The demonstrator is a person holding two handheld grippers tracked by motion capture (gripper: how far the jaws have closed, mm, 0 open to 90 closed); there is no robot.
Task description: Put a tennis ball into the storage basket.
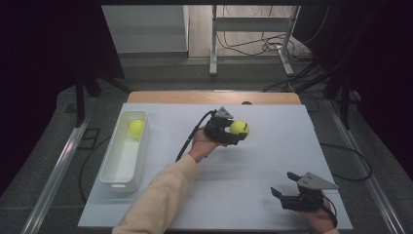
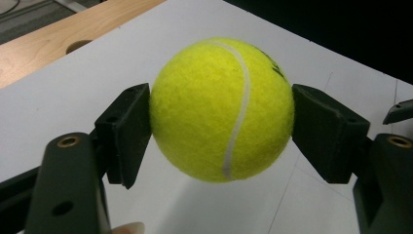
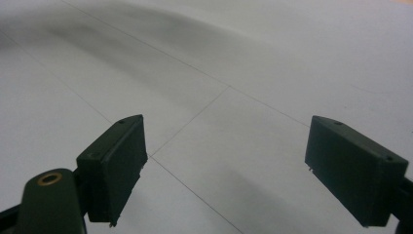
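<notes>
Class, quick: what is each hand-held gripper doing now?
Left hand-held gripper: closed on fuzzy yellow tennis ball.
Right hand-held gripper: open, holding nothing.

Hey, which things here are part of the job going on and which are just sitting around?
In the job:
- ball, clamped in the left gripper above the sheet
- white bin, with a second ball inside

Sitting around:
- right gripper, open and holding nothing near the sheet's front right corner
- metal stand and cables on the floor beyond the table
</notes>
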